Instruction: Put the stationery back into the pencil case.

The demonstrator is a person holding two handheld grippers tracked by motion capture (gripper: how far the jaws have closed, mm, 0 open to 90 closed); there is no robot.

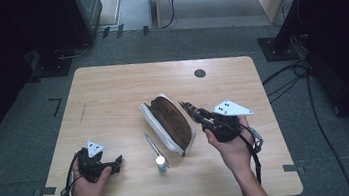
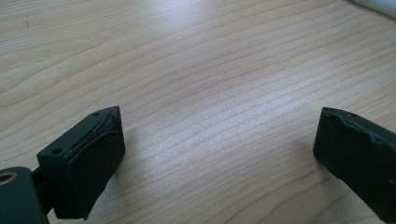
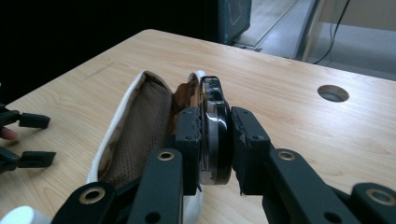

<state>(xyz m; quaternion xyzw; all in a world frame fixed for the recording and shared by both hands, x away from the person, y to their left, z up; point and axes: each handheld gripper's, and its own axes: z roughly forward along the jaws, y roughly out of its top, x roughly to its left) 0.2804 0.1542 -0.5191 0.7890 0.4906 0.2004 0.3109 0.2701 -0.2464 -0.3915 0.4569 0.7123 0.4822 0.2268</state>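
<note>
Two grippers at a light wood table (image 1: 111, 90). Right gripper (image 3: 215, 140) is clamped on a thin dark disc-like object (image 3: 212, 126), edge-on between the pads, glossy rim, maybe a compact or small round case; can't tell exactly what. In the high view the right gripper (image 1: 187, 107) is held above the table at right of centre, jaws pointing up-left toward the pouch, the person's right hand (image 1: 231, 144) wrapped around its body, grey three-cornered plate on top.

Open pouch (image 1: 168, 123) lies mid-table, white outside, brown lining, long axis running diagonally, mouth facing up. In the right gripper view the pouch (image 3: 135, 130) sits just behind and left of the held object, brown mesh-like lining showing; whether the object touches the pouch rim can't be told.

Left gripper (image 2: 219, 154) has jaws wide apart, nothing between them, bare wood under them. In the high view the left gripper (image 1: 117, 161) rests low at the near-left part of the table, held by the left hand (image 1: 87, 186), well apart from the pouch.

Slim pen-like stick (image 1: 151, 144) lies just left of the pouch. Small white-capped bottle (image 1: 161, 164) stands near its lower end. Round cable hole (image 1: 199, 73) in the table at the far side.
</note>
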